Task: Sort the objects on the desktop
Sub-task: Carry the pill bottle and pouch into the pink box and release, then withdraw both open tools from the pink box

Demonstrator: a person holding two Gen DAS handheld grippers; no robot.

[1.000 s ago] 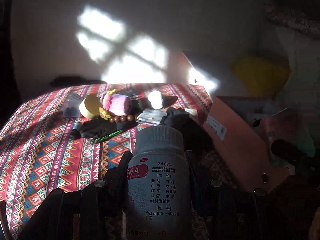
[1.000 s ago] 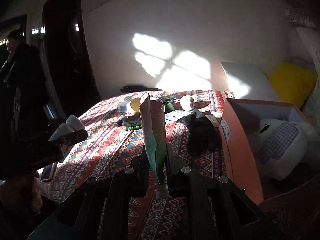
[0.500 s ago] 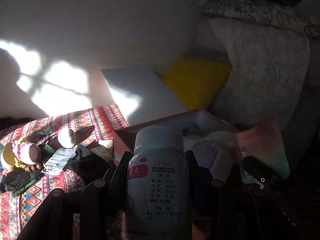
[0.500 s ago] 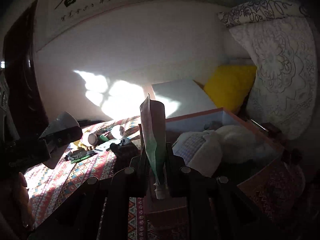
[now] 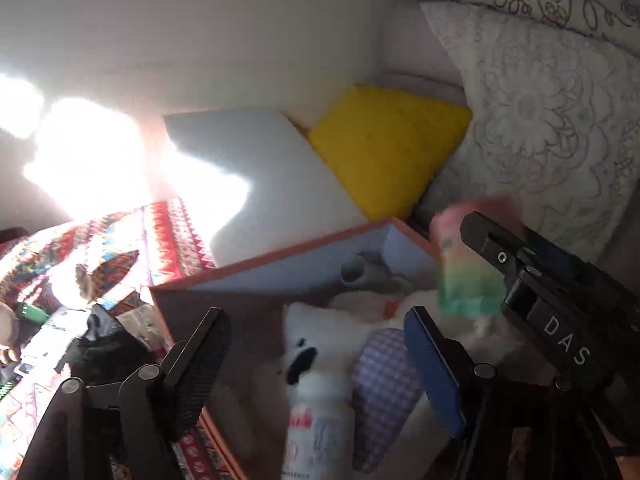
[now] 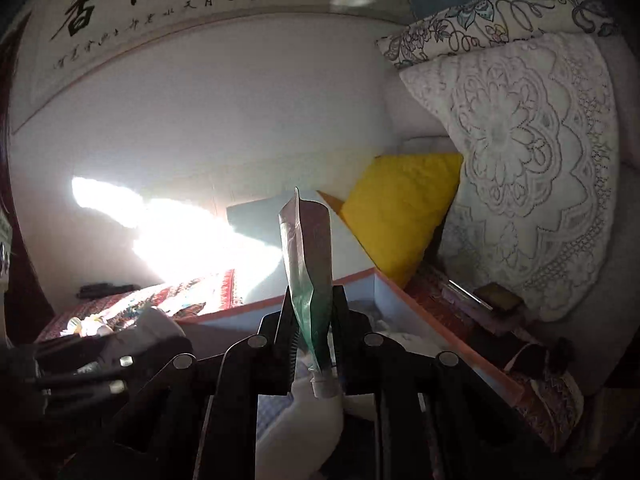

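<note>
Left tool (image 5: 316, 364): its fingers stand wide apart over the open box, gripping nothing. Being spread above the box fits a release; the bottle below looks free of both pads.

Medicine bottle (image 5: 316, 432): a white bottle with red print, blurred, upright between the spread fingers and below them, inside the box against the plush toy. I judge it is dropping or just landed; I cannot tell whether it rests on the bottom.

Right tool (image 6: 312, 320): clamped on the pouch, pinching it low near the spout so the body stands up clear of the fingers. It hangs over the right part of the box, probably waiting its turn.

Pouch (image 6: 306, 256): pink at the top, green lower down, held upright, not yet in the box.

Box (image 5: 280, 254): orange-rimmed, pale inside, at the right of the table; it serves as the collecting bin.

Plush toy (image 5: 320, 344): white with a checked patch, filling much of the box, leaving little room.

Table (image 5: 168, 232): patterned cloth, far left; small unsorted items lie there in the glare.
</note>
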